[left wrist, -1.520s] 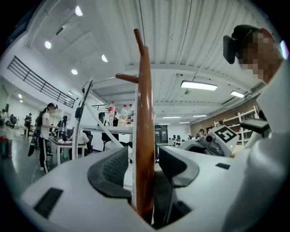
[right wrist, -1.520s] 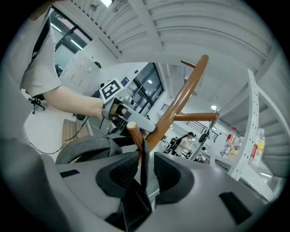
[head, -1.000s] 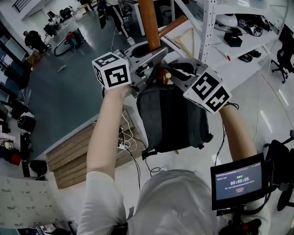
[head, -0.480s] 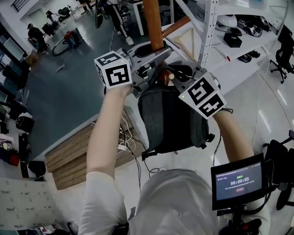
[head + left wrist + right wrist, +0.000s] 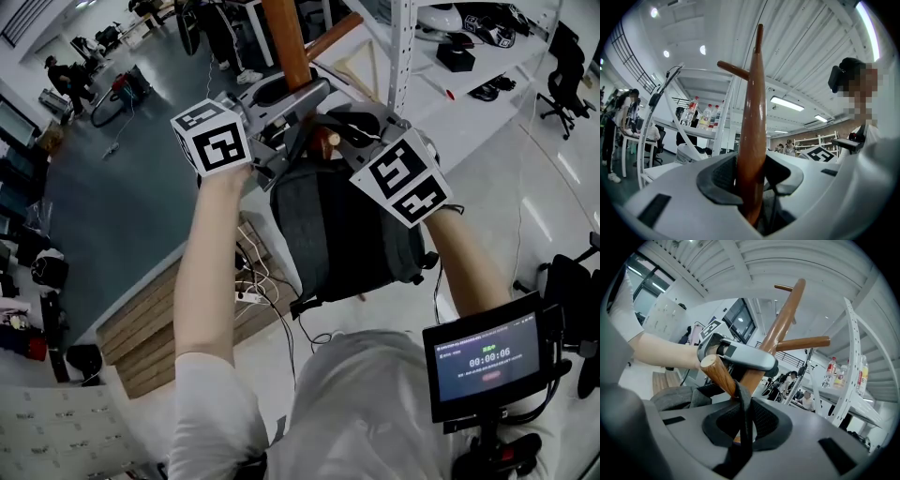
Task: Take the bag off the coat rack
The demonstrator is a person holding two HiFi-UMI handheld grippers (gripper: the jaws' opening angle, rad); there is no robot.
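Note:
A brown wooden coat rack pole [image 5: 284, 42] rises in the middle. My left gripper [image 5: 286, 101] is shut around the pole [image 5: 752, 131], with one pad on each side. A dark grey backpack [image 5: 342, 225] hangs below by a black strap [image 5: 743, 423] looped over a short wooden peg [image 5: 717, 372]. My right gripper [image 5: 743, 420] is shut on that strap just under the peg. In the head view the right gripper [image 5: 345, 136] sits just right of the peg's end [image 5: 326, 141], close beside the left one.
White metal shelving [image 5: 401, 56] stands right of the rack, with small items on it. A wooden pallet [image 5: 141, 319] and cables lie on the floor at left. A screen [image 5: 487, 356] is mounted at my lower right. People stand far off.
Both grippers keep their holds. The right gripper has shifted slightly left and up with the strap, and the head view has tilted.

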